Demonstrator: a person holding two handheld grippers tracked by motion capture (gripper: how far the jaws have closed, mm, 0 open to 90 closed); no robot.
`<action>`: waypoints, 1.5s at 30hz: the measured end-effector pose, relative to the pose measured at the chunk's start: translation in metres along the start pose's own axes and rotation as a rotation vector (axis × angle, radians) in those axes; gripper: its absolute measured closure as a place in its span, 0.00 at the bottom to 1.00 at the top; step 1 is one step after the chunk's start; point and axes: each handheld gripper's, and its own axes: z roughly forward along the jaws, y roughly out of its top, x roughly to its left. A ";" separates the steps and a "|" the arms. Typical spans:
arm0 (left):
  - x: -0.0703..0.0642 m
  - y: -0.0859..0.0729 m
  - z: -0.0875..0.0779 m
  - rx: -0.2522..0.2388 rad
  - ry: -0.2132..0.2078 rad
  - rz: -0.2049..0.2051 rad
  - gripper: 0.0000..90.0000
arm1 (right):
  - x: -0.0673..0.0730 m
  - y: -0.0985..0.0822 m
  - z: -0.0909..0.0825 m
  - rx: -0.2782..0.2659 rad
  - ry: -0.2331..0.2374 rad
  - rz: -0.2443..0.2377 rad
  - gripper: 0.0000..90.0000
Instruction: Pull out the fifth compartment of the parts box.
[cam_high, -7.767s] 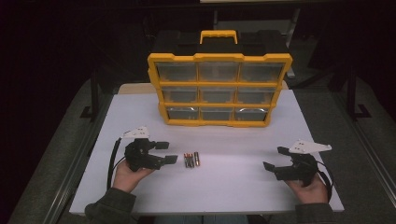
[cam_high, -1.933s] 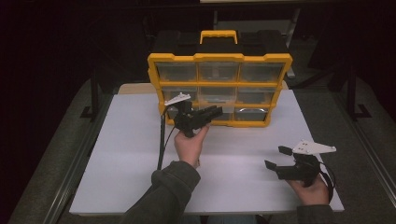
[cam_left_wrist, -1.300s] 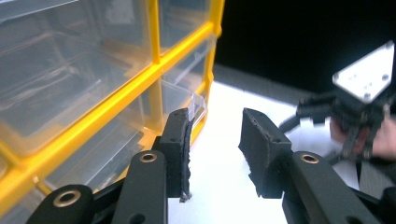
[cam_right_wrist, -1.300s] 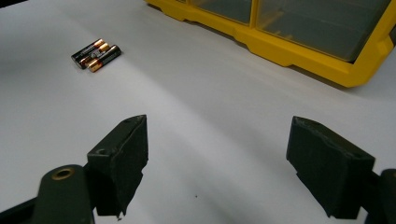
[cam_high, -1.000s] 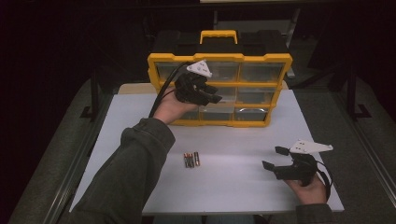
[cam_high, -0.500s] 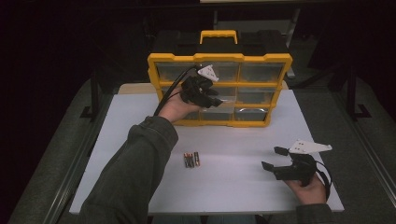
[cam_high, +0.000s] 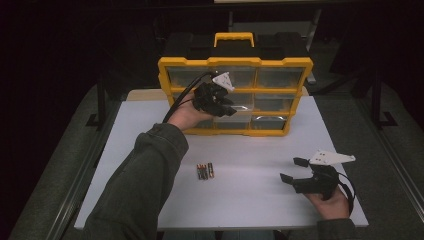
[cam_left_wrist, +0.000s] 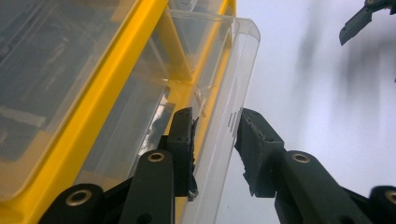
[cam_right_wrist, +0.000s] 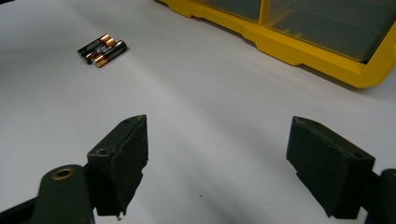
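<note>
A yellow organizer (cam_high: 235, 62) with clear drawers stands at the back of the white table (cam_high: 150, 130). My left gripper (cam_high: 227, 106) reaches to the centre drawer of its middle row. In the left gripper view the gripper (cam_left_wrist: 215, 135) has the clear drawer front (cam_left_wrist: 224, 84) between its pads. The jaws have just been closing, and both pads now touch the plastic. Three batteries (cam_high: 205, 171) lie side by side mid-table. My right gripper (cam_high: 292, 169) rests at the front right, open and empty, and points toward the batteries (cam_right_wrist: 102, 50).
The organizer's yellow frame (cam_right_wrist: 303, 51) runs along the far side of the right gripper view. A black and yellow handle (cam_high: 234, 37) tops the box. Dark floor surrounds the table.
The left hand left the table near the batteries, rose to the organizer and over the last second edged right onto the middle drawer front. The right gripper has stayed put.
</note>
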 end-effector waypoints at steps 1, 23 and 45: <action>-0.001 0.000 0.000 -0.003 -0.001 0.000 0.75 | 0.000 0.000 0.000 -0.002 0.001 -0.002 0.22; -0.021 -0.005 -0.011 0.005 -0.082 0.039 0.79 | 0.001 -0.001 -0.004 -0.005 -0.005 0.005 0.22; -0.029 -0.009 -0.014 -0.029 -0.102 0.030 0.69 | 0.000 -0.002 -0.002 -0.002 -0.002 0.004 0.22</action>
